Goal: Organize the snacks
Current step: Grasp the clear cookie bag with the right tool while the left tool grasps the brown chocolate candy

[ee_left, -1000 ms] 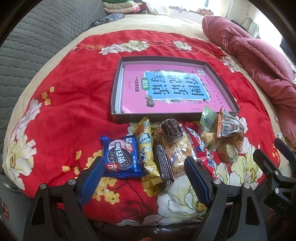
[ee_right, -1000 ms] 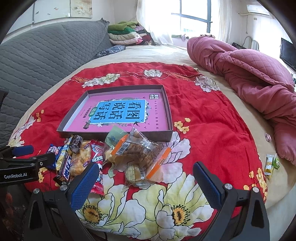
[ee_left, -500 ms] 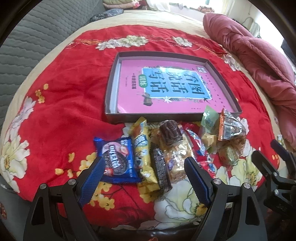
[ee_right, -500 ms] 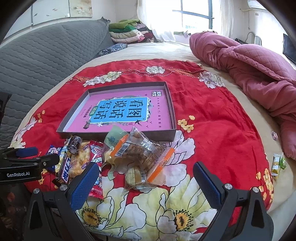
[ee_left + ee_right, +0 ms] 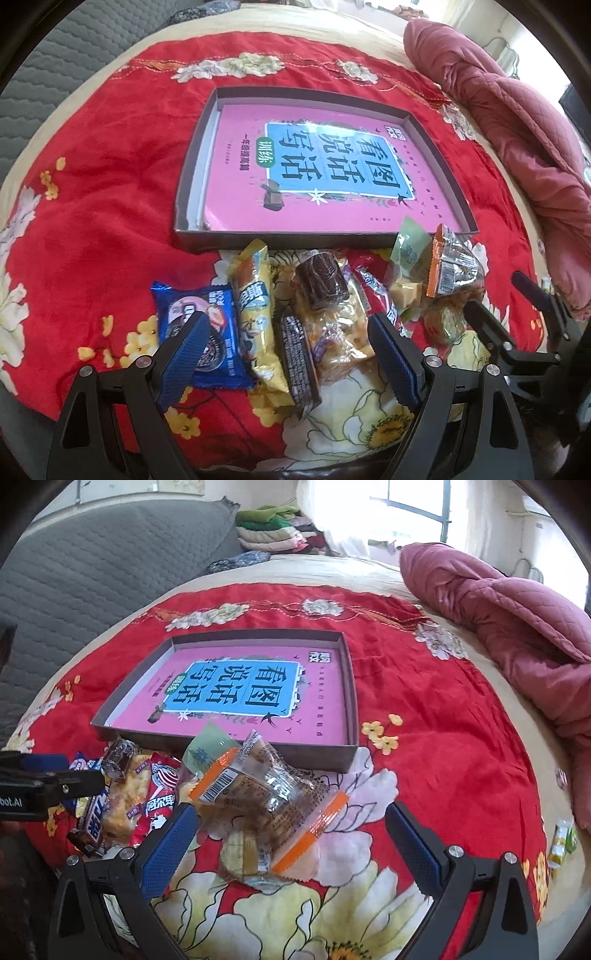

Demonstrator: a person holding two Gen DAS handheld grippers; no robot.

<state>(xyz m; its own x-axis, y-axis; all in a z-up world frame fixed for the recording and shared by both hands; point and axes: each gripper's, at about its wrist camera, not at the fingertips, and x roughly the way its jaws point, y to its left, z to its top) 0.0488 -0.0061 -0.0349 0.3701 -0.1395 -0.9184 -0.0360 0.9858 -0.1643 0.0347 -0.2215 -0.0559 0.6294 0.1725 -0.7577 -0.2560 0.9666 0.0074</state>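
A shallow box (image 5: 192, 206) lined with a pink book cover lies on the red floral blanket; it also shows in the right wrist view (image 5: 351, 701). Several snacks lie in front of it: a blue cookie pack (image 5: 218, 317), a yellow pack (image 5: 255, 306), a dark bar (image 5: 295, 354), a brown wrapped roll (image 5: 321, 280) and a clear orange-edged pack (image 5: 266, 794). My left gripper (image 5: 286, 350) is open just above the snacks. My right gripper (image 5: 291, 845) is open over the clear pack.
A pink quilt (image 5: 517, 620) is bunched at the right. A grey padded headboard (image 5: 92, 561) runs along the left, with folded clothes (image 5: 273, 531) behind. Small green packets (image 5: 561, 838) lie at the bed's right edge.
Both grippers have moved forward and down toward the snacks, which now look larger. Nothing has been grasped.
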